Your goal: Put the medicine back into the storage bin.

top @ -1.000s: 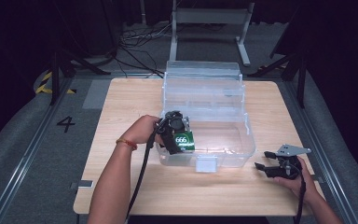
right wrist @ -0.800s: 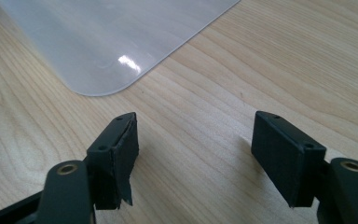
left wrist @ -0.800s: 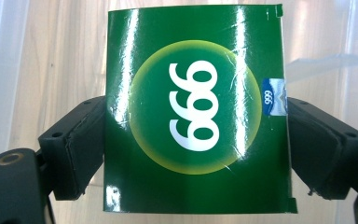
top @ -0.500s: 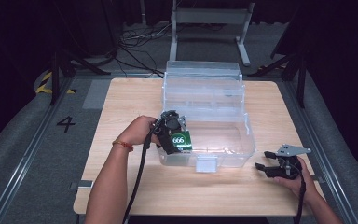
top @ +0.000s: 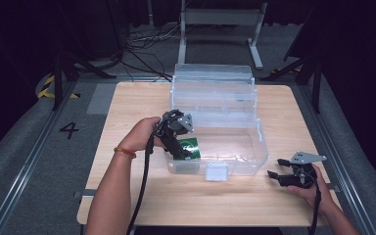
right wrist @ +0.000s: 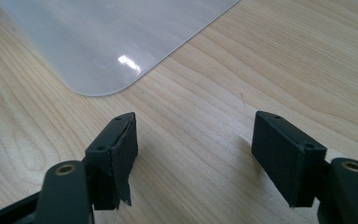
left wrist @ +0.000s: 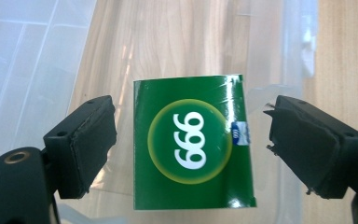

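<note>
Inside clear bin (top: 254,147), green packet (left wrist: 193,144), left gripper (left wrist: 191,140) jaws apart

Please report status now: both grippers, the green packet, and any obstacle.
Left gripper open above green packet, not touching. Packet lies inside clear box. Right gripper open, empty, over table. No obstacle.

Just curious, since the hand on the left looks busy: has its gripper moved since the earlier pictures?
Yes. The left gripper has drawn back slightly toward the clear plastic box's left wall, fingers apart from the green 666 packet.

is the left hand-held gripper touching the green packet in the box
Apart. In the left gripper view, the left hand-held gripper stands open with a gap showing between each pad and the green packet.
</note>
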The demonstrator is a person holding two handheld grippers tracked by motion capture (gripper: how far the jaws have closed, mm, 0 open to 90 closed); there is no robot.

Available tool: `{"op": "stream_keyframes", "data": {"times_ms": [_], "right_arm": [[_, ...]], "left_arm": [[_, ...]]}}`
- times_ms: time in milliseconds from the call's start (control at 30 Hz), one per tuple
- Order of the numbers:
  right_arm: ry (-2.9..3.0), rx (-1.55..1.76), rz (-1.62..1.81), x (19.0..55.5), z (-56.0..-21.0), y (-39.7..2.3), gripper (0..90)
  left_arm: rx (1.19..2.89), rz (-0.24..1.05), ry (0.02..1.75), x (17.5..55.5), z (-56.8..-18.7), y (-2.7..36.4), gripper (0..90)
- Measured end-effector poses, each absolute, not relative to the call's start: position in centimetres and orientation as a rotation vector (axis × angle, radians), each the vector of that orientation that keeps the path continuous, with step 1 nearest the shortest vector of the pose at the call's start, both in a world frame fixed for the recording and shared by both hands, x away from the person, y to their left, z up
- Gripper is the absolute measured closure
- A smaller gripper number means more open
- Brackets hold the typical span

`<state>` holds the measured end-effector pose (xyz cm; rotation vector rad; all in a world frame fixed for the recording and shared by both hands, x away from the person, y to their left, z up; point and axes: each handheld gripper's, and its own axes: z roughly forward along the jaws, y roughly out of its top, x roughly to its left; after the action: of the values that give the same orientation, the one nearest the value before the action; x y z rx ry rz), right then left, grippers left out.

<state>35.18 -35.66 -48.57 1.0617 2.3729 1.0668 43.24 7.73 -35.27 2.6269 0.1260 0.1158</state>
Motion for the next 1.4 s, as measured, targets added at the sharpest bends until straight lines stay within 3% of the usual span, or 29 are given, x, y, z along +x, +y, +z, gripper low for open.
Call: {"op": "stream_keyframes", "data": {"times_ms": [667, 900, 1100, 1400], "right_arm": [[2.38, 1.053, 1.071, 35.2, -48.6, -35.8, 31.2], [2.392, 1.058, 1.074, 35.5, -48.5, -35.8, 31.6], [2.361, 1.077, 1.1, 36.2, -47.4, -36.4, 31.8], [2.279, 0.97, 1.182, 38.0, -41.7, -36.7, 34.5]], "left_arm": [[2.542, 0.208, 0.331, 38.7, -35.7, 9.4, 16.9], [2.521, 0.182, 0.206, 36.7, -36.6, 10.0, 18.7], [2.498, 0.156, 0.223, 36.2, -37.8, 9.7, 21.0], [2.559, 0.218, 0.255, 36.1, -39.0, 9.1, 42.0]]}}
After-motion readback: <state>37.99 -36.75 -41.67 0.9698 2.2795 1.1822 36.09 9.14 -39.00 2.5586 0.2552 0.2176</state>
